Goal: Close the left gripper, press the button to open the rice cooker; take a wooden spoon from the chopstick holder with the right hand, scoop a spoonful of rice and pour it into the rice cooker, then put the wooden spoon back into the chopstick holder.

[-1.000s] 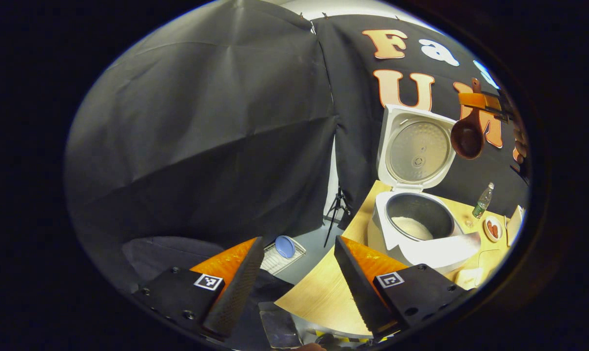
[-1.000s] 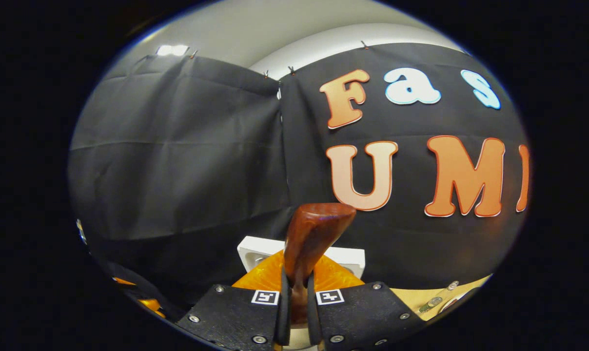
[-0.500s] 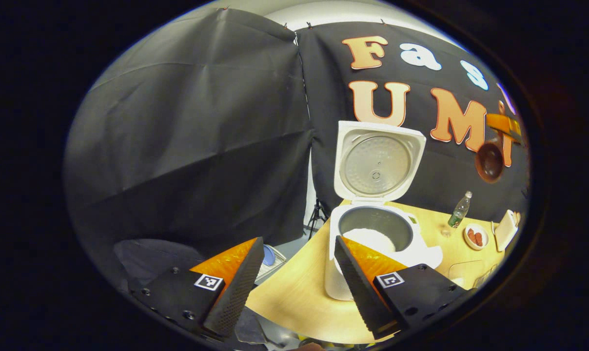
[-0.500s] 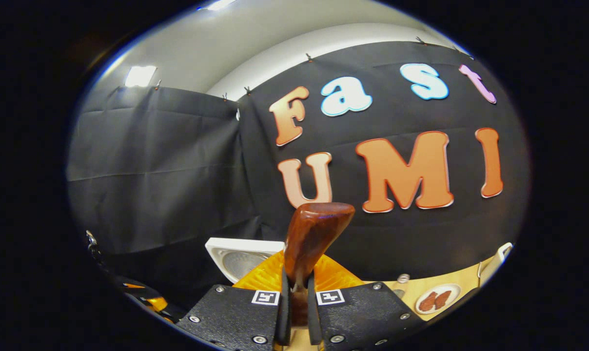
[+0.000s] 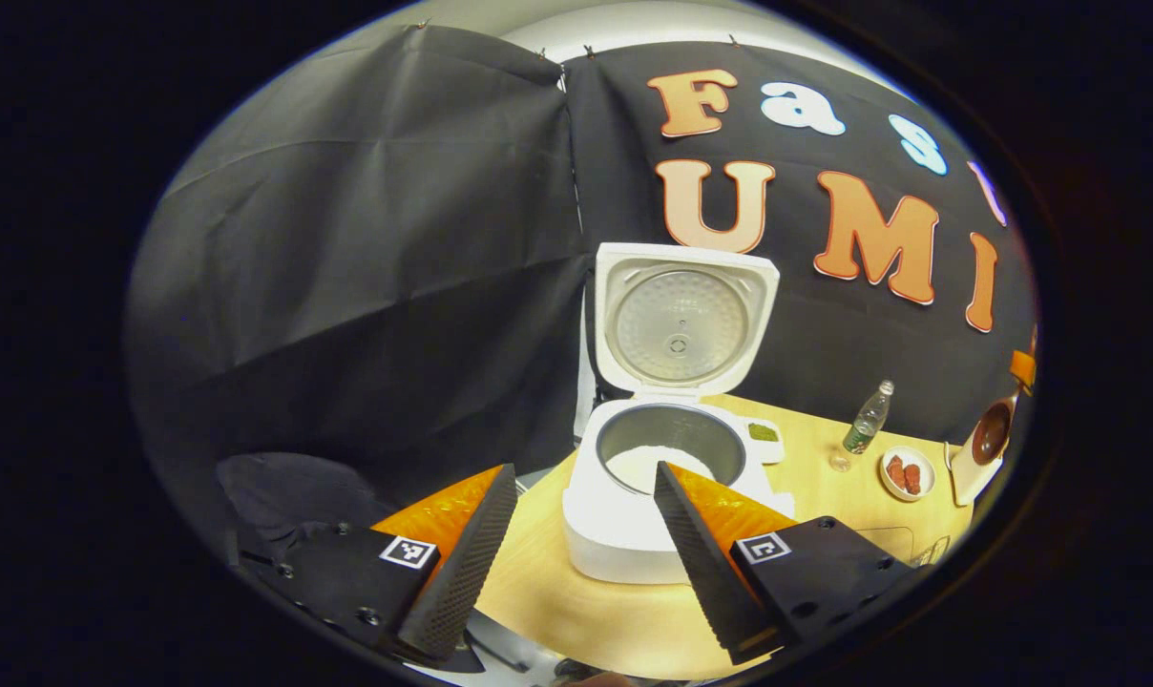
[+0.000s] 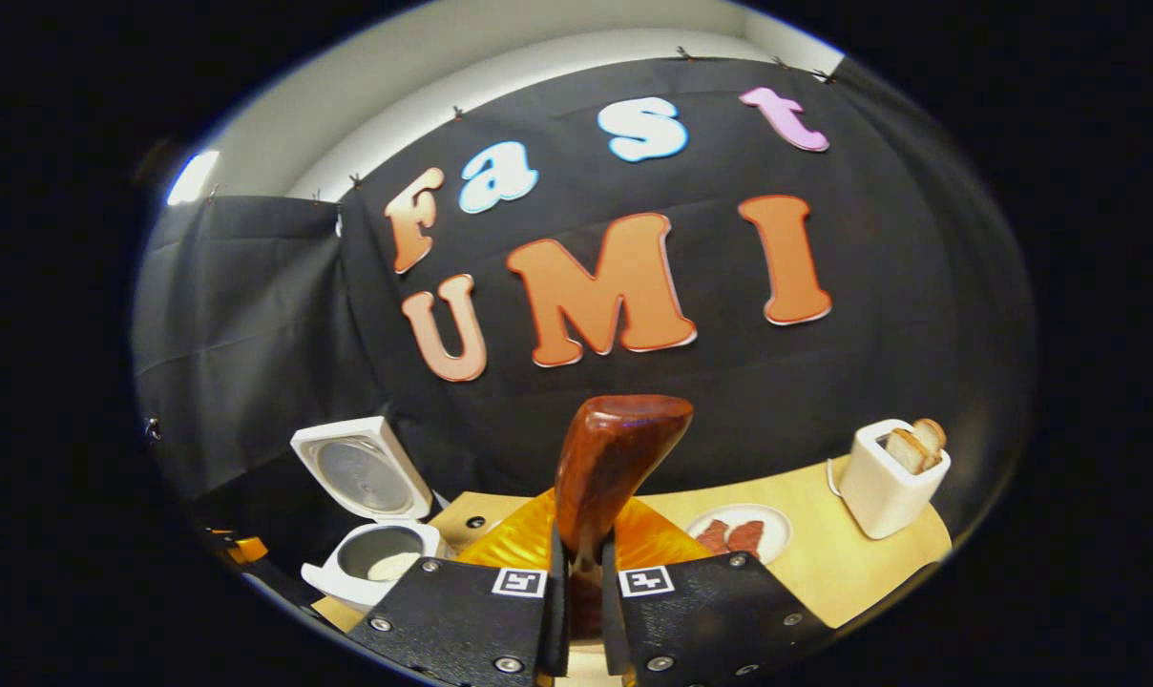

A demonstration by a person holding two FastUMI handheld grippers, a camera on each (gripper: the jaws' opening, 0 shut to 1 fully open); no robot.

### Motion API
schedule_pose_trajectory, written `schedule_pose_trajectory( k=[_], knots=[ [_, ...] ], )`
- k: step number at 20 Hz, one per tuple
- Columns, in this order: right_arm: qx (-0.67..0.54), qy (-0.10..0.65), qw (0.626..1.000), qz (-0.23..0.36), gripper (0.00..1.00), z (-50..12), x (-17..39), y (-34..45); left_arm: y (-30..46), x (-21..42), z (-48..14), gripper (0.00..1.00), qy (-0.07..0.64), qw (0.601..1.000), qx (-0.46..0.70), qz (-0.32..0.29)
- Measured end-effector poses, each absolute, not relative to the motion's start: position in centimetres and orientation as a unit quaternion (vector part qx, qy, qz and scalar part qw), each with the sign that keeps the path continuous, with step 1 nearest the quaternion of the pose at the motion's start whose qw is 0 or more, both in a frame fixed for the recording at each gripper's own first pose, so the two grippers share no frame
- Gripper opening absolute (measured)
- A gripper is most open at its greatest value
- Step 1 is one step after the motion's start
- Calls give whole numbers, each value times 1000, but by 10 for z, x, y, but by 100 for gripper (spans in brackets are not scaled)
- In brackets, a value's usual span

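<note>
The white rice cooker (image 5: 634,534) stands open on the wooden table (image 5: 557,592), lid (image 5: 681,320) upright, white rice (image 5: 653,463) in its pot. My left gripper (image 5: 585,469) is open and holds nothing, with the cooker just beyond its fingertips. The right gripper (image 6: 576,563) is shut on the handle of the dark wooden spoon (image 6: 615,458), which stands up between its fingers. In the left gripper view the spoon (image 5: 992,431) hangs bowl-down at the far right under the right gripper (image 5: 1020,367). The cooker (image 6: 371,568) also sits low at the left of the right gripper view.
A plate of red sausages (image 6: 739,532) and a white toaster with bread (image 6: 887,477) stand on the table to the right. A clear bottle (image 5: 865,420) and a small dish of something green (image 5: 763,432) sit behind the cooker.
The right gripper has carried the spoon away from above the cooker, rightward and down toward the toaster. The left gripper has swung so the cooker sits nearer the middle of its view.
</note>
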State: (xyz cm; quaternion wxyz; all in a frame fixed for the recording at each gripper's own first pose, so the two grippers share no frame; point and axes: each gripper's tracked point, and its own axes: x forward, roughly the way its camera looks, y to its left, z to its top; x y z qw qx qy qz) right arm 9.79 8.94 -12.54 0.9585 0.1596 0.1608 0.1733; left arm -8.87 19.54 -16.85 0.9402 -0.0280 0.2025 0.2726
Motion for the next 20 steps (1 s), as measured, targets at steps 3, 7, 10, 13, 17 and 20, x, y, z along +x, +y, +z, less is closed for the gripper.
schedule_pose_trajectory(
  k=[3,7,10,13,17,20],
  knots=[
    [161,185,960,133,14,-163,84,39,162,-74,-171,98,207,945,-26,254],
    [185,226,951,102,13,-211,64,-9,131,-58,-169,98,206,949,-13,240],
    [179,251,948,81,14,-247,56,-34,111,-55,-167,98,202,950,-7,237],
    [175,270,943,83,14,-273,50,-42,96,-58,-166,98,206,949,-5,239],
    [167,286,939,96,13,-297,46,-41,92,-63,-157,98,198,948,4,250],
    [155,289,940,96,13,-311,42,-43,89,-68,-158,98,201,946,5,256]
  ],
)
